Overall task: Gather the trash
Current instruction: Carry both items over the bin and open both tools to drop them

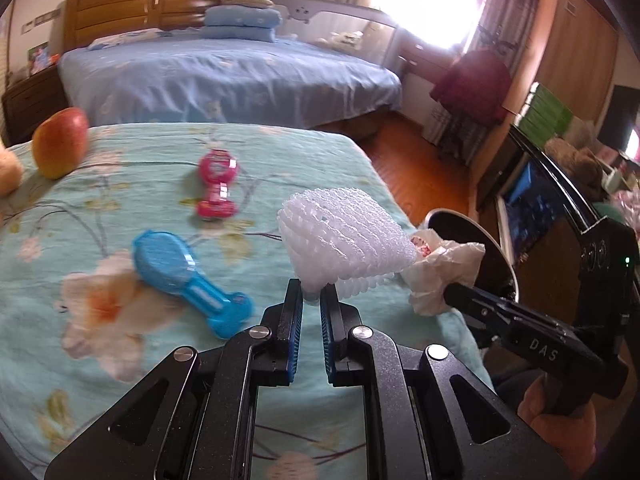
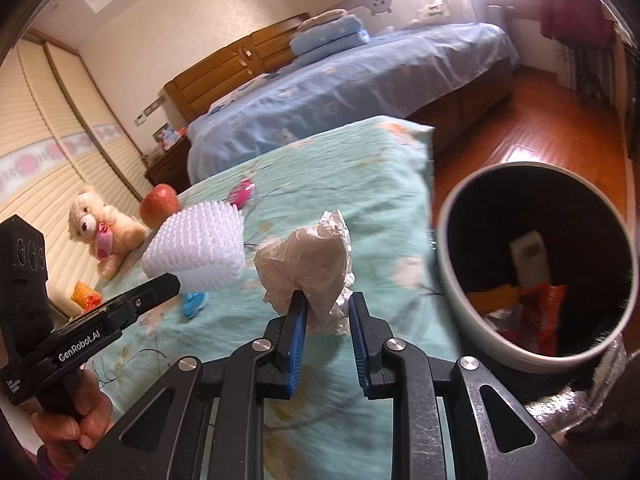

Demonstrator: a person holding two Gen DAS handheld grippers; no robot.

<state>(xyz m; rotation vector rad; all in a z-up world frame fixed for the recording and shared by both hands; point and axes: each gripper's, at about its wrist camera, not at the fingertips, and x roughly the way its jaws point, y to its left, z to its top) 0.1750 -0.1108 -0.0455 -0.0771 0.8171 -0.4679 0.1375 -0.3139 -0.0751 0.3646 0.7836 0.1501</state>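
Note:
My left gripper (image 1: 311, 294) is shut on a white foam fruit net (image 1: 344, 240), held above the teal flowered bedspread (image 1: 120, 208). The same foam net (image 2: 200, 248) shows in the right wrist view, pinched by the left gripper (image 2: 172, 280). My right gripper (image 2: 328, 308) is shut on a crumpled white tissue (image 2: 308, 268). In the left wrist view that tissue (image 1: 444, 276) hangs from the right gripper (image 1: 452, 290) just right of the net. A round bin (image 2: 452, 280) with a dark inside stands to the right, off the bed's edge, with wrappers at its bottom. Its rim (image 1: 496, 240) shows behind the tissue.
On the bedspread lie a blue brush (image 1: 188, 280), a pink toy (image 1: 218, 184) and an apple (image 1: 60, 142). A teddy bear (image 2: 100, 228) sits at the left. A blue bed (image 1: 224, 76) lies beyond. Wooden floor (image 2: 540, 120) runs past the bin. A hand (image 2: 76, 420) holds the left gripper.

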